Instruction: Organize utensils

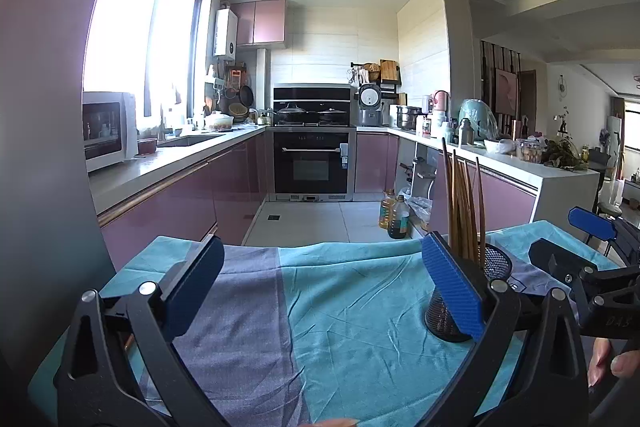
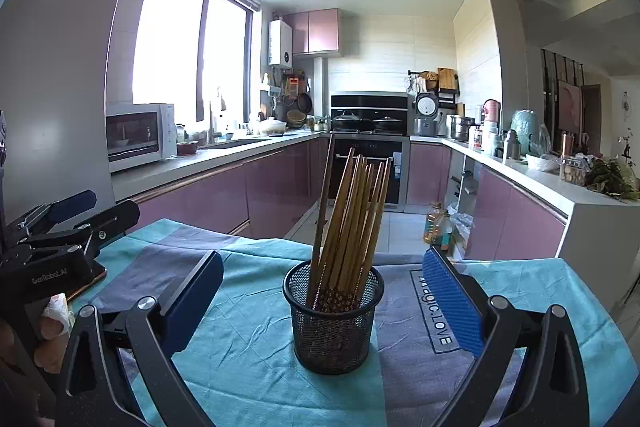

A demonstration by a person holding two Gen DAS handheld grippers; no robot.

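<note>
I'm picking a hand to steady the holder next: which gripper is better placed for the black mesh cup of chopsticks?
Right, probably. The right gripper is open and frames the black mesh cup of wooden chopsticks. The left gripper, also open, faces bare teal cloth, cup off beside it.

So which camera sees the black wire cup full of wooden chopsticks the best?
The right wrist view. There the black mesh cup stands whole in the middle, with the brown wooden chopsticks leaning inside it. In the left wrist view, the cup sits far to the right, partly hidden behind a blue gripper pad.
</note>
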